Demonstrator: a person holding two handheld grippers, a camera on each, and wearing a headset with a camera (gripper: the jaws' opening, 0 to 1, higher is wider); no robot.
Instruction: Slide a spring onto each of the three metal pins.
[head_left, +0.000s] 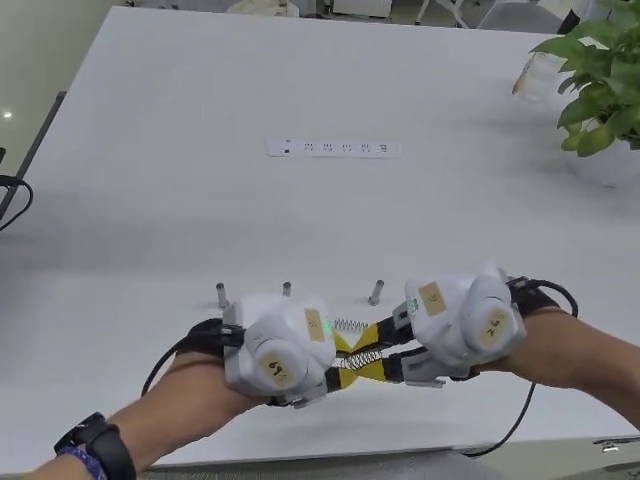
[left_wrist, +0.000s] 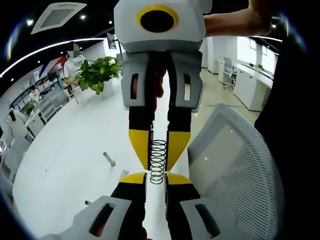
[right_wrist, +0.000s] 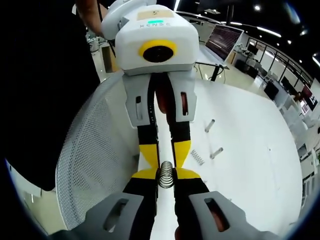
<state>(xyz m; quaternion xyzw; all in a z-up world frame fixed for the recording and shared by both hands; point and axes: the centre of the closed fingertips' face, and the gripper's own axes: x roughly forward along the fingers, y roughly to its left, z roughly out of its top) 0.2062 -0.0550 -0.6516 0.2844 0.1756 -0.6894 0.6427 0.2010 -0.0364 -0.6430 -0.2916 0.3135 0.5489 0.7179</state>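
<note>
DESK: Two grippers, one spring: what sits nearest the lens?

PHOTOGRAPHER: At the near edge of the table (head_left: 150, 200), the left gripper (left_wrist: 156, 179) and the right gripper (right_wrist: 166, 174) meet tip to tip. Both pairs of yellow-tipped jaws are drawn narrow, each nipping one end of the same spring (left_wrist: 157, 159), which spans the short gap between them. A white mesh chair back (right_wrist: 90, 150) sits just off that edge, and a dark wristband (head_left: 95, 445) circles the person's left forearm (head_left: 190, 405).

DESK: Where does the rest of the job stand?

PHOTOGRAPHER: Just beyond the jaws, a second spring (head_left: 347, 325) lies flat on the white top. Past it, three metal pins stand in a row across the head view: left pin (head_left: 221, 295), middle pin (head_left: 287, 289), right pin (head_left: 376, 292), none yet wearing a spring. The second spring lies between the middle pin and the right pin, a little nearer the person.

DESK: And farther back?

PHOTOGRAPHER: A white power strip (head_left: 333, 148) lies mid-table, well apart from the pins. At the far right corner, a leafy plant (head_left: 595, 70) rises from a white pot (head_left: 610, 165).
</note>
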